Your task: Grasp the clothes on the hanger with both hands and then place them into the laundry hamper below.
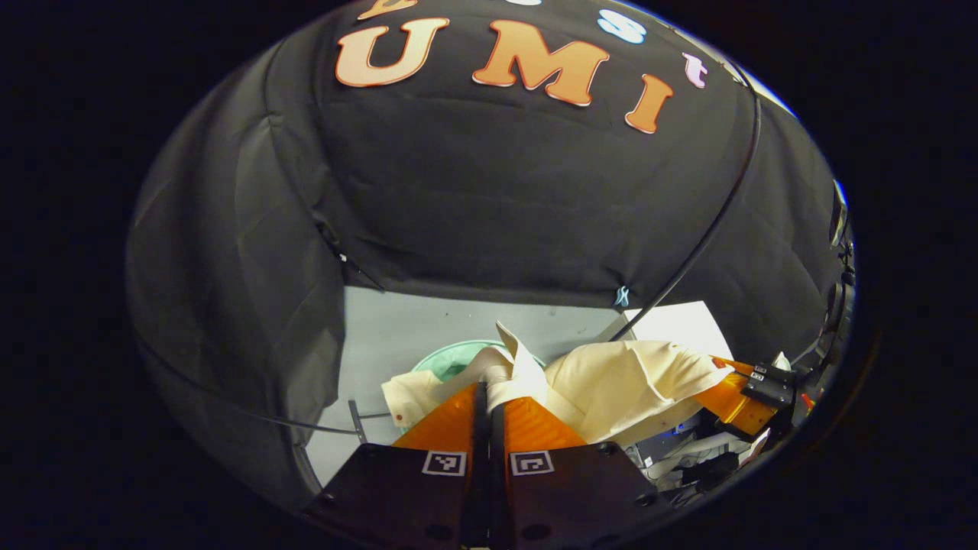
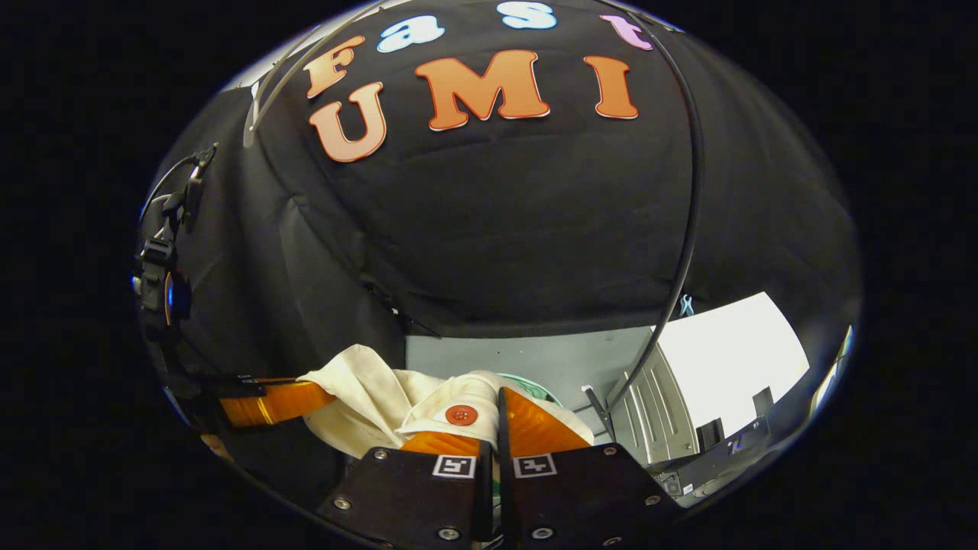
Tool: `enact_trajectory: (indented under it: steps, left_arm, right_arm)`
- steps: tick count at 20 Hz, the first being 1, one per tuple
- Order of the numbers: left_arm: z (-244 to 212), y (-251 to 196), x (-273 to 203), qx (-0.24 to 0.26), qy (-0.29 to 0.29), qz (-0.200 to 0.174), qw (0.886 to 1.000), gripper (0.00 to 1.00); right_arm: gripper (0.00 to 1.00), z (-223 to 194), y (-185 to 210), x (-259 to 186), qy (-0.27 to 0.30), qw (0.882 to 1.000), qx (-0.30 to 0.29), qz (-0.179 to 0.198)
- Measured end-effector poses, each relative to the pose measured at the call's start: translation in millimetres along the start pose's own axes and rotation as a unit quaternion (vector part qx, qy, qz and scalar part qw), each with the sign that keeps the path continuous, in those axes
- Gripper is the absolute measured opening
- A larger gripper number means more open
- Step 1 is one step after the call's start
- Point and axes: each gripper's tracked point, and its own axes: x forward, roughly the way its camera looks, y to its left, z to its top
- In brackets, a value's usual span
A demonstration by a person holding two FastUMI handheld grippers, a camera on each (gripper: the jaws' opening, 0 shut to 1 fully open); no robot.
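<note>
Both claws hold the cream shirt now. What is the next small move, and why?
Probably lower both claws together toward the round pale-green laundry hamper. The left claw and the right claw each look shut on the cream cotton shirt, which hangs stretched between them, above and partly in front of the hamper's rim, not yet inside.

Grey floor point(image 1: 428, 325) below the black cloth wall, pale green hamper point(image 1: 447, 357) standing on it, rim partly covered by cream cloth, same floor point(image 2: 535, 363) and a sliver of hamper point(image 2: 531, 384) in the right gripper view
</note>
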Motion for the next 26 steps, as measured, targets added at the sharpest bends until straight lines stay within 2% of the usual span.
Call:
enact_trajectory:
  steps: [5, 7, 8, 13, 14, 15, 19, 21, 23, 24, 25, 26]
  left_arm:
    - [-25.6, 15.3, 10.5, -0.010, 0.059, 0.014, 0.998, 0.07]
    - [-35.2, 19.1, 15.5, -0.010, 0.076, 0.015, 0.997, 0.05]
    - [-39.3, 21.4, 17.1, -0.009, 0.088, 0.016, 0.996, 0.07]
    - [-67.8, 27.7, 28.0, -0.023, 0.139, 0.018, 0.990, 0.06]
    - [-69.9, 26.3, 27.7, -0.028, 0.144, 0.013, 0.989, 0.11]
    - [-68.8, 26.2, 27.2, -0.029, 0.143, 0.011, 0.989, 0.14]
    - [-62.3, 35.0, 27.7, -0.025, 0.134, 0.019, 0.990, 0.66]
    - [-65.5, 37.1, 28.8, -0.034, 0.138, 0.021, 0.990, 0.67]
    - [-68.2, 39.8, 24.8, -0.039, 0.140, 0.025, 0.989, 0.85]
    - [-68.3, 41.1, 25.5, -0.041, 0.141, 0.025, 0.989, 0.92]
    - [-70.5, 40.8, 25.6, -0.043, 0.142, 0.026, 0.989, 0.91]
    - [-70.4, 42.0, 23.7, -0.043, 0.142, 0.030, 0.988, 0.91]
  right_arm:
    - [0.06, -32.5, -0.5, 26.7, 0.050, 0.999, -0.011, -0.006]
    - [0.07, -45.7, 6.5, 39.0, 0.070, 0.997, -0.012, 0.005]
    - [0.09, -52.6, 8.4, 42.1, 0.080, 0.997, -0.016, 0.007]
    - [0.13, -77.5, 8.0, 51.1, 0.116, 0.993, -0.017, -0.003]
    - [0.21, -82.8, 5.2, 53.2, 0.118, 0.993, -0.014, -0.005]
    - [0.23, -82.0, 2.8, 53.5, 0.117, 0.993, -0.010, -0.007]
    - [0.35, -75.4, -4.8, 54.8, 0.107, 0.994, -0.011, -0.018]
    - [0.45, -73.6, -7.3, 54.1, 0.104, 0.994, -0.011, -0.019]
    - [0.52, -72.7, -6.2, 53.4, 0.099, 0.995, -0.006, -0.018]
    - [0.64, -73.7, -8.3, 51.7, 0.099, 0.995, -0.006, -0.022]
    - [0.67, -72.3, -11.2, 51.0, 0.099, 0.995, -0.008, -0.025]
    - [0.75, -72.8, -12.4, 50.9, 0.098, 0.995, -0.010, -0.029]
